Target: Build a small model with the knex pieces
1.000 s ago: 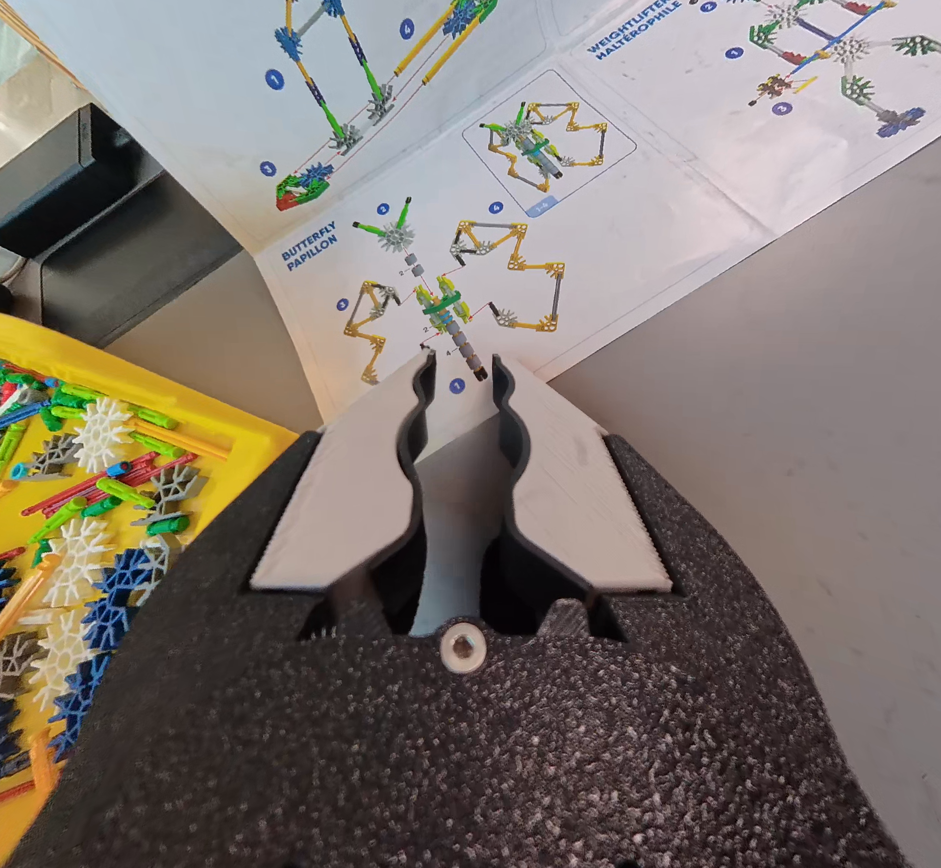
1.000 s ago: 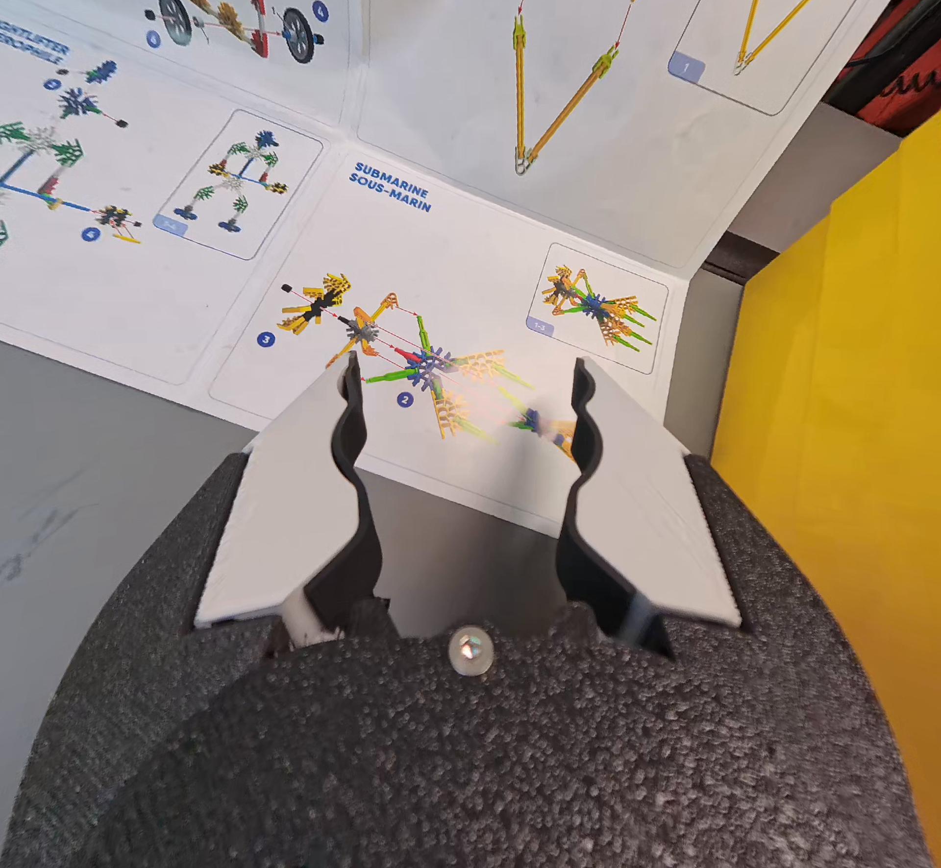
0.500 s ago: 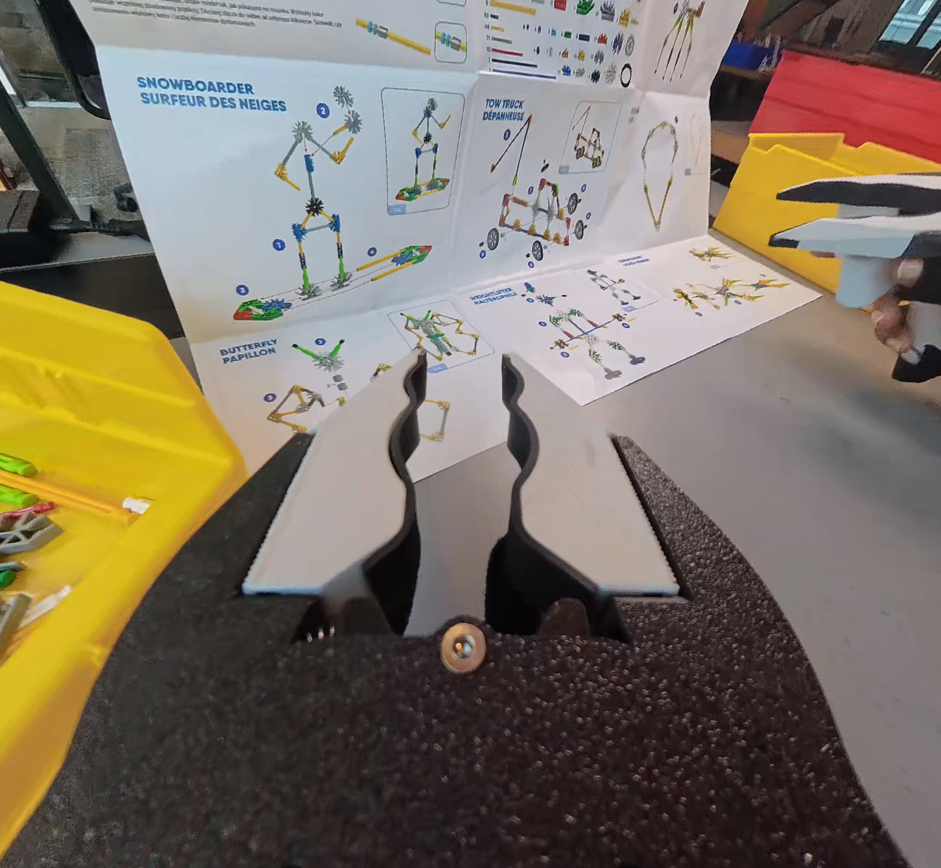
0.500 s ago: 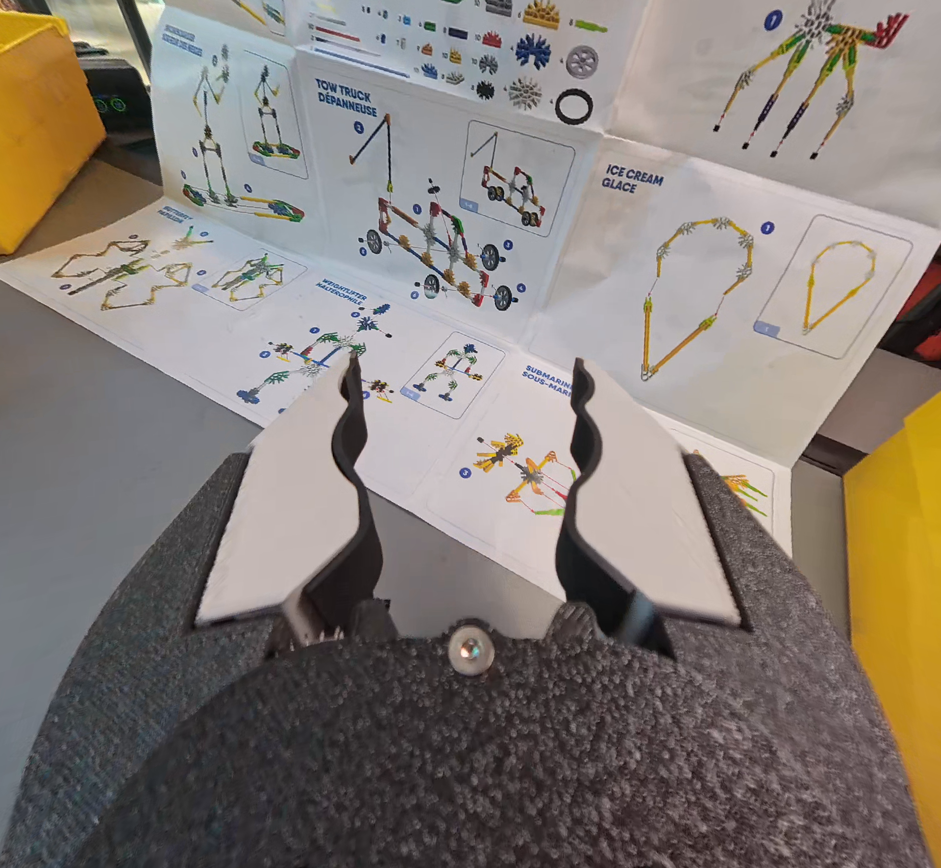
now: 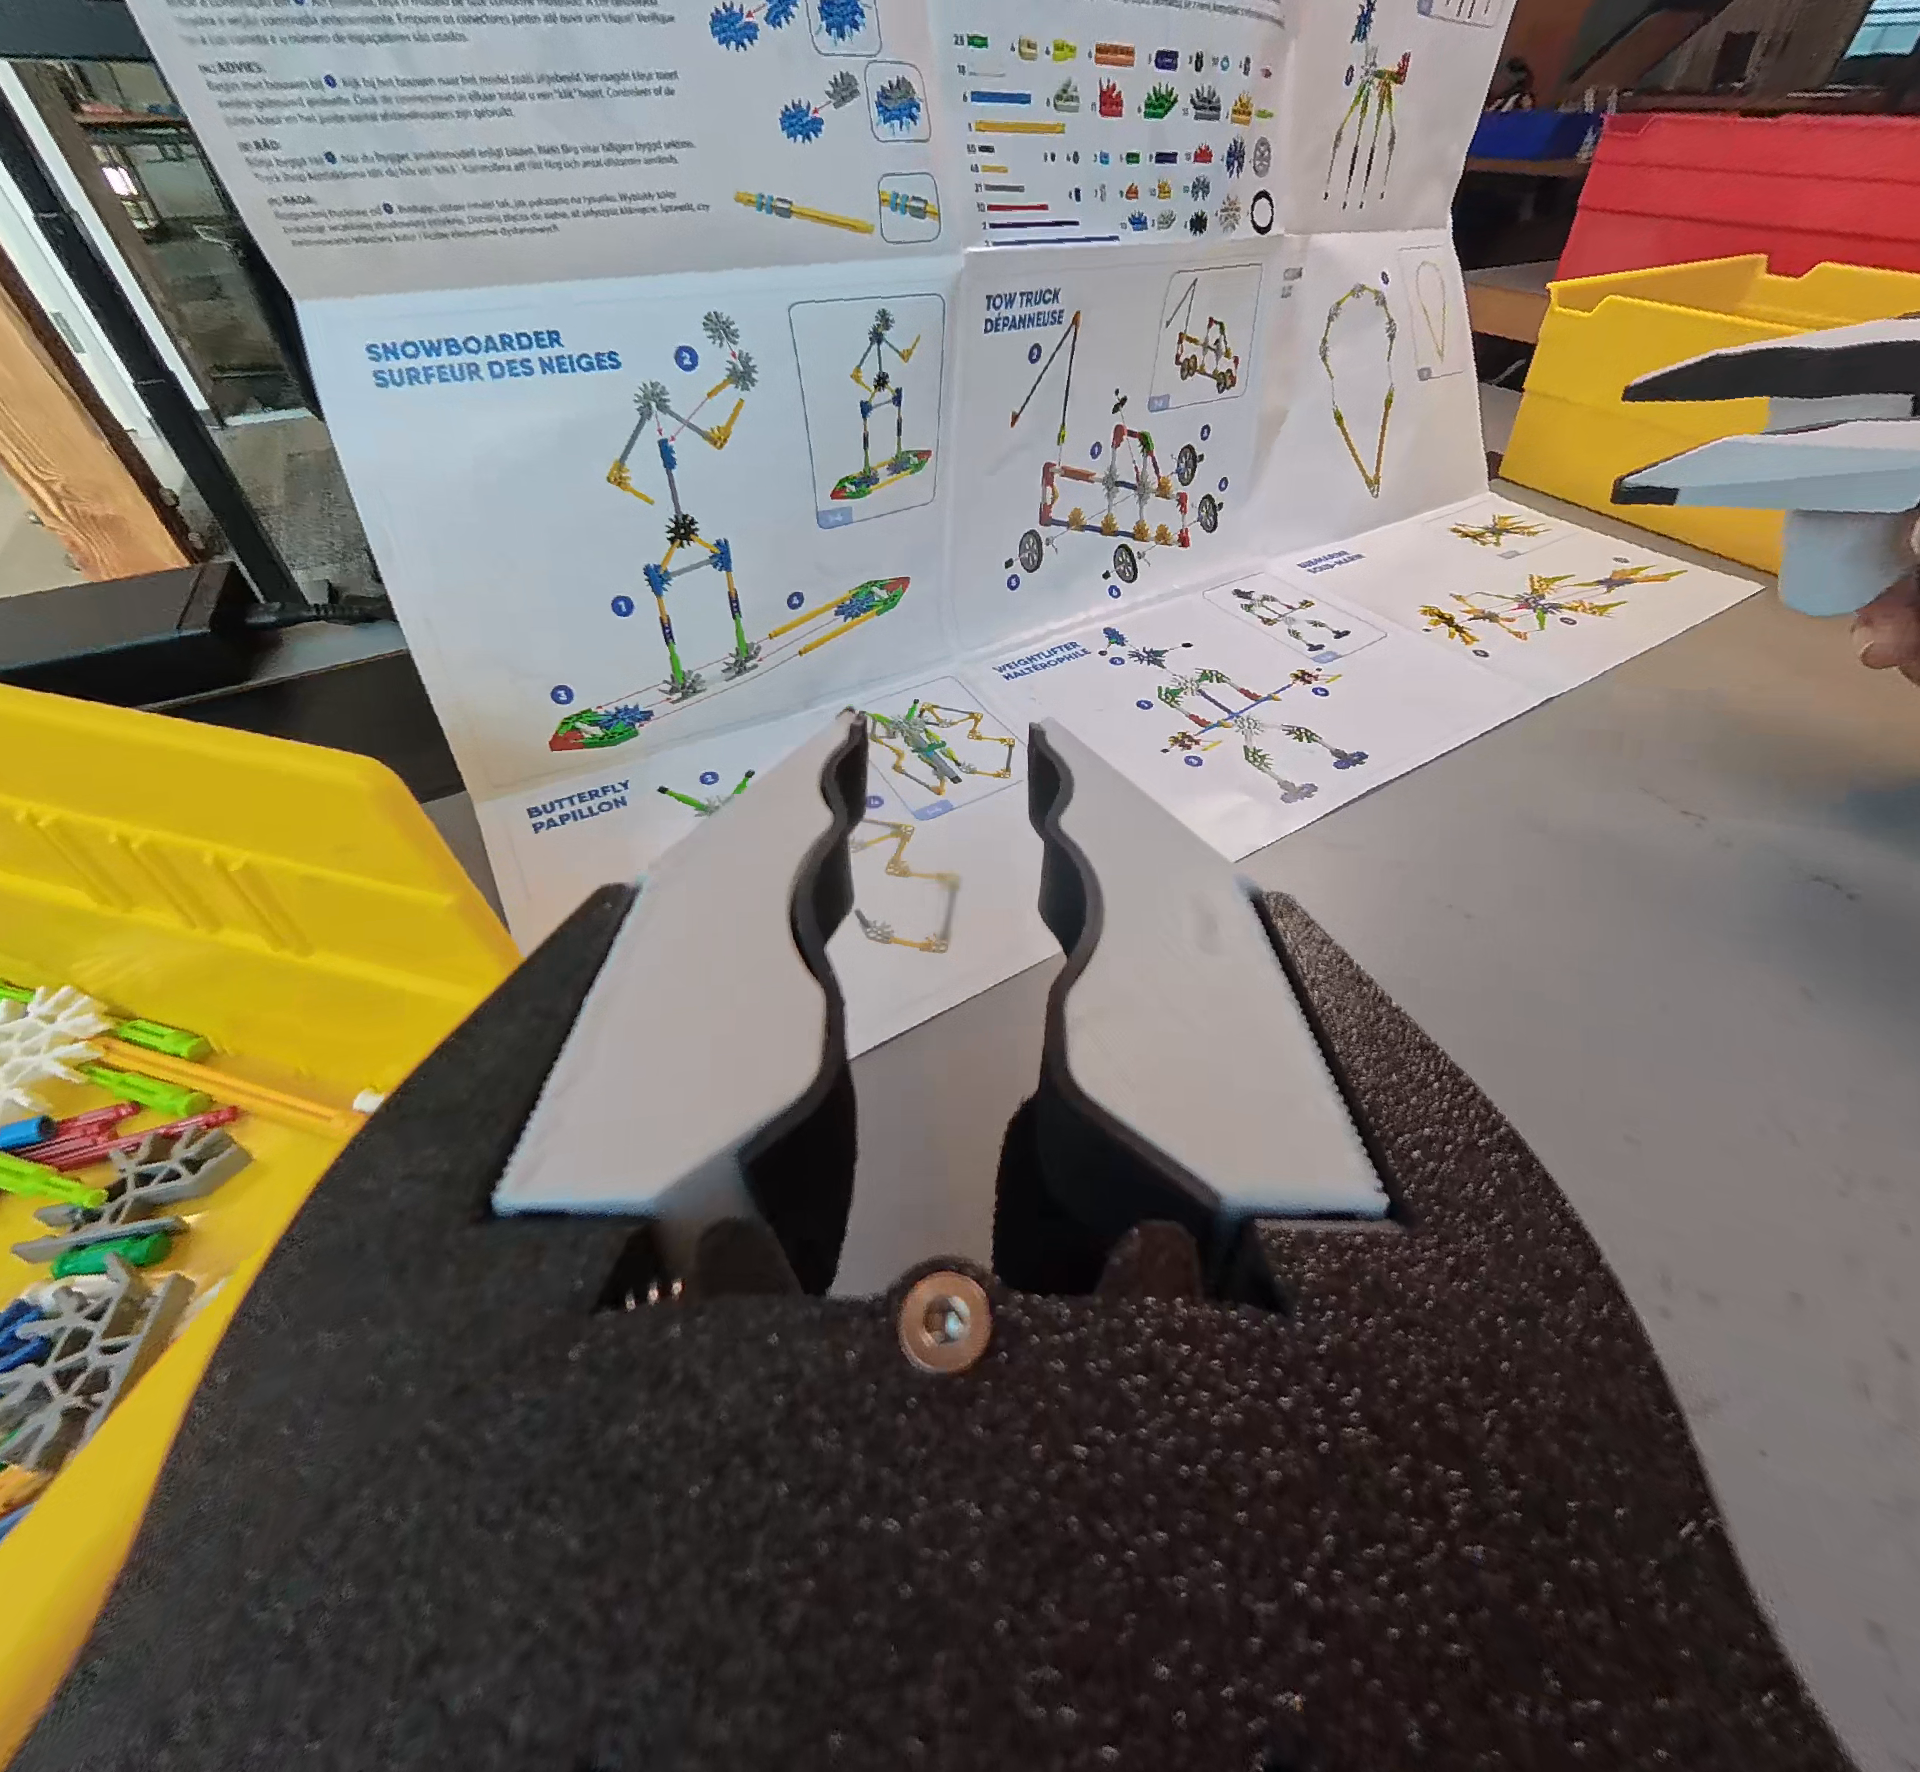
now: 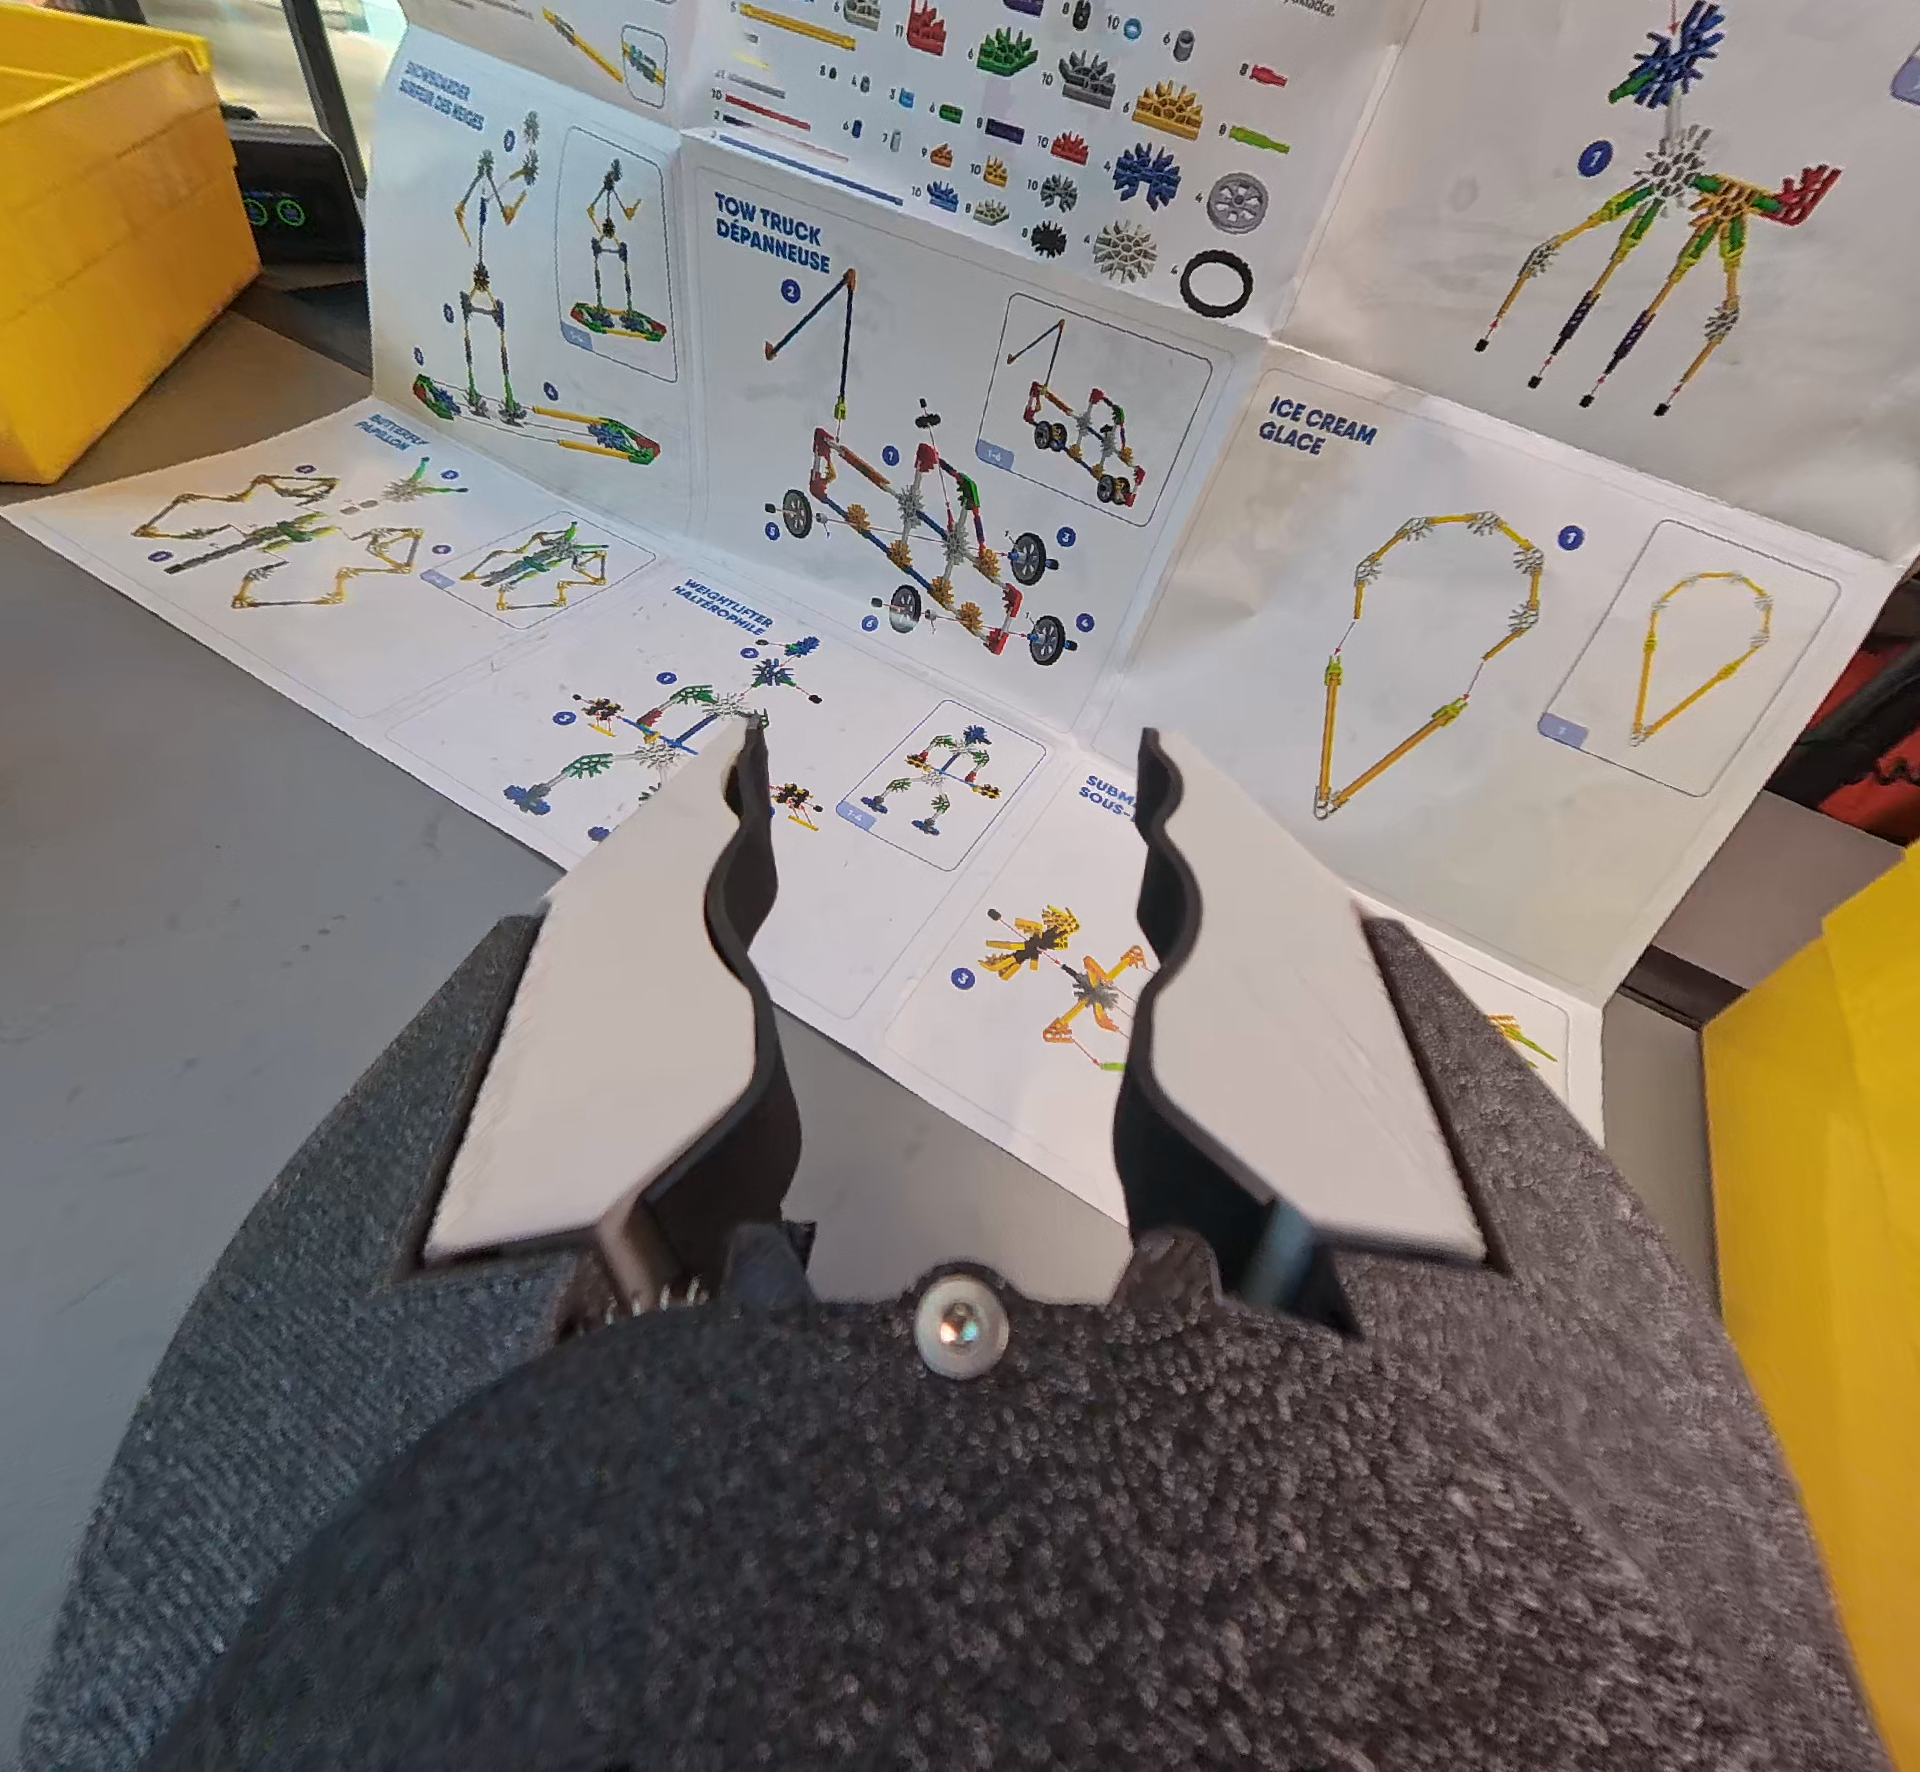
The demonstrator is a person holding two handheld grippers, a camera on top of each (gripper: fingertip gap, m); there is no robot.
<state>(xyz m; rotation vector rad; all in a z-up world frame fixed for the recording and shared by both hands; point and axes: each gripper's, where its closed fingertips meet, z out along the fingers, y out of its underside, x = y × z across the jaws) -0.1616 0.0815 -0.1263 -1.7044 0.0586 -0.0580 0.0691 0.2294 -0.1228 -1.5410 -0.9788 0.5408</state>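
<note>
Two tongs hover empty above the grey desk [image 6: 208, 891]: the left tongs [image 5: 945, 735] with jaws narrowly parted beside a yellow bin [image 5: 208, 891] of rods, the right tongs [image 6: 951, 735] gaping wide over a folded instruction sheet [image 6: 1143, 475].

A workshop: grey worktable [image 5: 1558, 1047], yellow parts bins [image 5: 208, 870], red crates [image 5: 1745, 205].

Your views are bright and evenly lit, with soft, faint shadows. Wide-angle distortion bends the instruction sheet [image 5: 665, 434] edges. Slight blur softens the yellow bin [image 5: 208, 891] at frame left.
</note>
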